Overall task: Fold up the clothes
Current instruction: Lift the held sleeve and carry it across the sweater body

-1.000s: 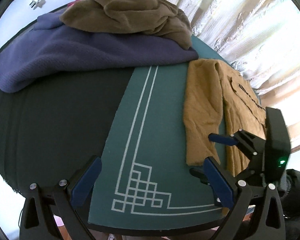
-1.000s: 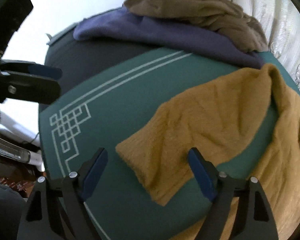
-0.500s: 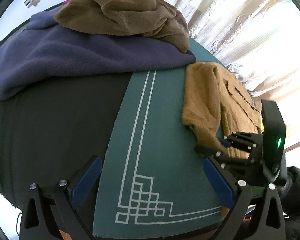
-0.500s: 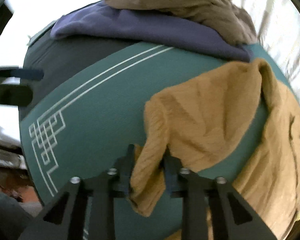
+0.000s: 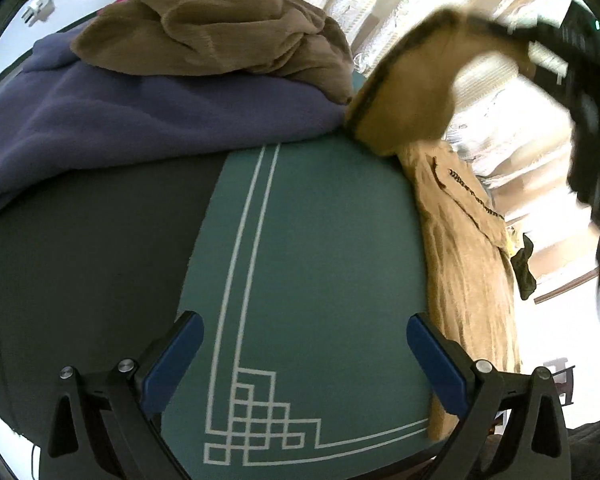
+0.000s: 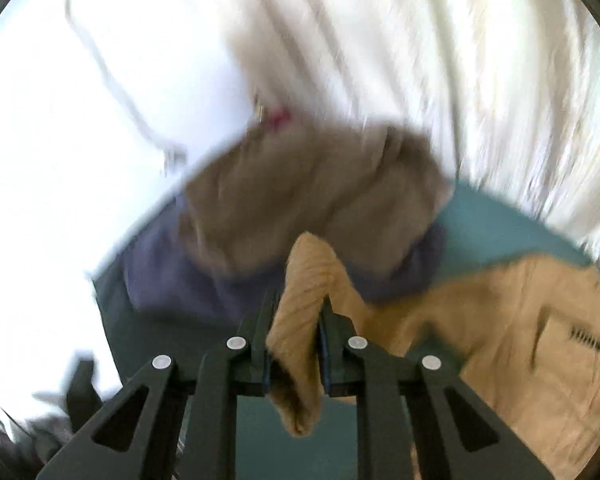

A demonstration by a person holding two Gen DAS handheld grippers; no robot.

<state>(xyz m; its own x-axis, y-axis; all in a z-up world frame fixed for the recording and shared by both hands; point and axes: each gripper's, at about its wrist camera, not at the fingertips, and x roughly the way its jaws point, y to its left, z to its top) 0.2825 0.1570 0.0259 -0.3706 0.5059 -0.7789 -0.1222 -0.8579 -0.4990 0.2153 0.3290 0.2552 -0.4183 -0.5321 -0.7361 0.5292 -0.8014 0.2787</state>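
- Right tool (image 6: 296,354): clamped on the tan sweater (image 5: 464,248) sleeve, lifted at upper right of the left view.
- Left tool (image 5: 304,356): wide apart, nothing held.
- Risk: sleeve slippage, since little cloth is pinched.

Right wrist view motion-blurred; tan sweater (image 6: 520,320) cut off at edge (right side).

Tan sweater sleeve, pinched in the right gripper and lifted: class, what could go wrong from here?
1. The right gripper holds the tan sweater only by its sleeve end; it may slip out.
2. The raised sleeve passes near the brown garment piled on the purple one and may drag them.
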